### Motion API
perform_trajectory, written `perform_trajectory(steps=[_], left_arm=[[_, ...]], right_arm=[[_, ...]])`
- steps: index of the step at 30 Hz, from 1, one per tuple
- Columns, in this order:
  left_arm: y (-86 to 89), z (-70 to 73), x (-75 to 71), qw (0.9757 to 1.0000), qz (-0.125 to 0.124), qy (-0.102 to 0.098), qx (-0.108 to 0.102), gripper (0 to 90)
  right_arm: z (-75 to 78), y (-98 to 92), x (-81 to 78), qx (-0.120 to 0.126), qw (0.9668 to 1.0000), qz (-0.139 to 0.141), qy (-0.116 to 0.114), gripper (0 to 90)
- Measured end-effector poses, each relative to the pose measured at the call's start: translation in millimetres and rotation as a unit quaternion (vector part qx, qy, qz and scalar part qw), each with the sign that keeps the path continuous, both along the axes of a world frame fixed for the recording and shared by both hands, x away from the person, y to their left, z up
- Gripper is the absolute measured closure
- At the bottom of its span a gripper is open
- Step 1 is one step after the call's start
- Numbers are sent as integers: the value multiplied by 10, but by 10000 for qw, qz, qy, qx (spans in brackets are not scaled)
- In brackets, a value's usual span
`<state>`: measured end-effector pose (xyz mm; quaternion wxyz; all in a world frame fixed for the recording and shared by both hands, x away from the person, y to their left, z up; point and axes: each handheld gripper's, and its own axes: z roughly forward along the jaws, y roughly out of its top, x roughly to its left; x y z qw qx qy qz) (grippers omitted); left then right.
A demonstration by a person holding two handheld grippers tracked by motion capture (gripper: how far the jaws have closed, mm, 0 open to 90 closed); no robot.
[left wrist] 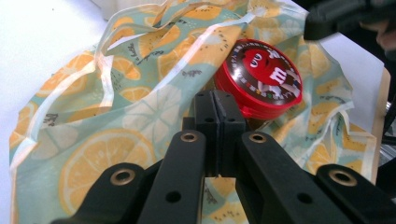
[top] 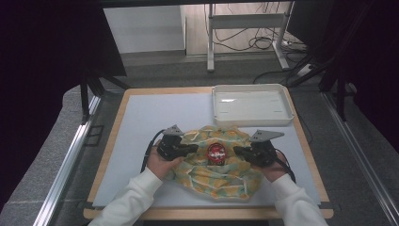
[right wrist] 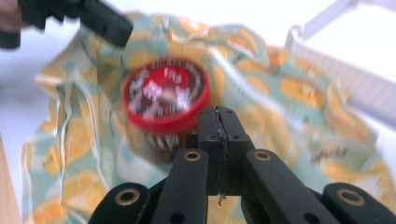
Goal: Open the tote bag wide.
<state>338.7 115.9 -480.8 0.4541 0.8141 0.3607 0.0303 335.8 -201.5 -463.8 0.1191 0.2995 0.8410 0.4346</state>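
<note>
The bag [top: 219,162], a yellow-and-green citrus-print bag, lies crumpled on the white mat [top: 141,127], at 6 o'clock of the mat's centre, near the front edge. The tin [top: 216,152], round with a red lid, sits in the middle of the bag, with fabric bunched all around its base.

Left gripper [top: 192,149]: at 9 o'clock of the tin, just beside it, over the bag's left part. Jaws are pressed flat together. In the left gripper view the tips [left wrist: 218,109] lie against the fabric next to the tin [left wrist: 259,79]; whether a fold of cloth is pinched cannot be told.

Right gripper [top: 237,151]: at 3 o'clock of the tin, just beside it, over the bag's right part. Jaws are likewise closed tight. In the right gripper view, which is blurred, the tips [right wrist: 219,123] stand close before the tin [right wrist: 166,93]; a pinch on fabric cannot be confirmed.

Surroundings: a white tray [top: 251,104] stands at 1 o'clock of the bag, its near rim just beside the bag's far edge. The table [top: 117,117] shows as a wooden border around the mat.

Obstructions: raised bag folds surround the tin on all sides; each gripper faces the other across the tin.
</note>
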Motion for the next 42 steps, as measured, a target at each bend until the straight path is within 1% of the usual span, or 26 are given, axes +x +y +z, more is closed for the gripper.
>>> perform_trajectory(steps=[2,5,8,12,14,16,17,19,22,25,26,30,31,35,42], left_arm=[[7,0,-20,10000,-3,2,3,900],[8,-12,-42,10000,-28,11,25,900],[-15,-42,-54,9999,-68,42,77,900],[-33,-66,-58,9999,-89,70,100,900],[-35,-76,-59,9998,-105,80,122,900],[-34,-85,-58,9998,-124,83,144,900],[-34,-90,-59,9998,-129,86,150,900],[-34,-99,-61,9997,-133,99,153,900],[-40,-121,-66,9997,-141,130,172,900],[-45,-138,-82,9996,-160,145,203,900],[-45,-141,-84,9995,-161,148,206,900],[-47,-169,-87,9994,-173,181,224,900],[-51,-178,-86,9994,-180,189,243,900],[-74,-209,-88,9991,-216,226,278,900],[-91,-269,-74,9986,-240,325,350,900]], right_arm=[[56,39,40,65,10000,21,-39,888],[113,121,114,88,9999,70,-113,888],[146,242,196,154,9997,146,-103,888],[156,436,283,161,9994,302,-68,888],[135,529,322,109,9993,361,-24,888],[105,580,352,35,9993,363,-8,888],[89,583,363,-30,9994,342,-9,888],[64,546,381,-72,9997,249,22,888],[40,446,417,-21,9999,79,72,889],[-24,371,457,-58,9998,-24,187,889],[-61,365,466,-106,9996,-29,269,889],[-160,355,486,-248,9989,-75,385,889],[-205,344,500,-290,9985,-128,457,889],[-311,334,543,-386,9974,-205,580,889],[-444,433,653,-593,9963,-226,573,889]])
